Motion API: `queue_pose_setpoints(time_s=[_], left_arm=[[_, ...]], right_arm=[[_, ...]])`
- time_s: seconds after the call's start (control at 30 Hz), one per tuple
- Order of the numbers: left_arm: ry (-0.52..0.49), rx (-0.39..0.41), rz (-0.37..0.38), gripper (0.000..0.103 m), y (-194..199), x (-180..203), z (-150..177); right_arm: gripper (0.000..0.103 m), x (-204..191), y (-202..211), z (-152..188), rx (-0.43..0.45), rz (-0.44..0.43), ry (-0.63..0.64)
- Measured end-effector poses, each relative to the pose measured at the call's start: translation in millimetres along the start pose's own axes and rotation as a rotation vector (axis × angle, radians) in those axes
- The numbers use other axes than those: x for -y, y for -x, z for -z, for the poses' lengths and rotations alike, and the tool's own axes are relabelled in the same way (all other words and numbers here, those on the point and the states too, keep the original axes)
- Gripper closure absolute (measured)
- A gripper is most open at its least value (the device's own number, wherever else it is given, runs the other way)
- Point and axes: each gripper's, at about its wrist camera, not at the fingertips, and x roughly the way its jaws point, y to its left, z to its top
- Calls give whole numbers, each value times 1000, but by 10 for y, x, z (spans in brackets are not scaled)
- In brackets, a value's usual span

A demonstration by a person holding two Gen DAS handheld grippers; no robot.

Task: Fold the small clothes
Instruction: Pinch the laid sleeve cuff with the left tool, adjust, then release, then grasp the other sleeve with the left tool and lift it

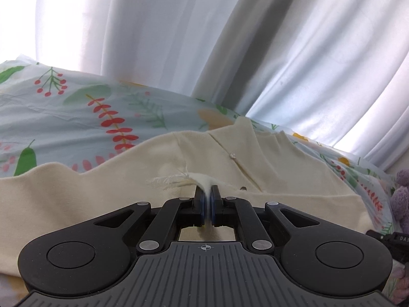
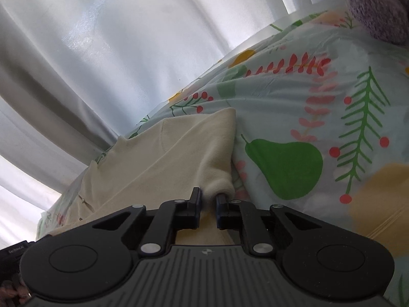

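Note:
A cream garment [image 1: 102, 192] lies spread on a floral bedsheet [image 1: 76, 117]. It has a small button [image 1: 232, 155] along its front seam and a frayed white fringe [image 1: 168, 180]. My left gripper [image 1: 207, 194] is shut on a pinch of this cream cloth, which sticks up thin between the pads. In the right wrist view the same garment [image 2: 179, 148] shows a sleeve running down to my right gripper [image 2: 208, 197]. That gripper's fingers stand close together with the bunched end of the sleeve squeezed between them.
Pale curtains [image 1: 179, 38] hang behind the bed, and they also fill the left of the right wrist view [image 2: 102, 51]. A purple plush toy [image 1: 400, 197] sits at the bed's right side, seen again at top right [image 2: 378, 7]. The bedsheet [image 2: 306, 102] stretches away to the right.

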Motion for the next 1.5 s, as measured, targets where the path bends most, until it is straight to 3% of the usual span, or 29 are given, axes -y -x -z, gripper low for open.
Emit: queue_pose_setpoints(time_s=[0.23,0.47,0.67,0.77,0.93,1.1,1.3,1.5], left_arm=[[-8,-82,-14,92,-146,2,86],[25,-76,-22,83,-82,-114,97],[36,-84,-38,80,-85,-108,108],[30,-79,-41,73,-46,-77,110],[17,-75,-78,71,-47,1,131],[46,-68,-101,54,-109,54,189],[198,-34,-103,47,-54,-7,250],[328,-4,-97,39,123,-102,315]], right_arm=[[95,54,-42,-22,-5,32,18],[95,65,33,-16,25,27,9],[92,33,50,-11,-20,39,26],[83,-81,176,-7,-60,58,115],[81,-387,400,30,-76,14,292],[81,-735,142,90,-44,40,443],[81,-926,-283,297,-105,97,567],[78,-884,-323,304,-66,115,631]])
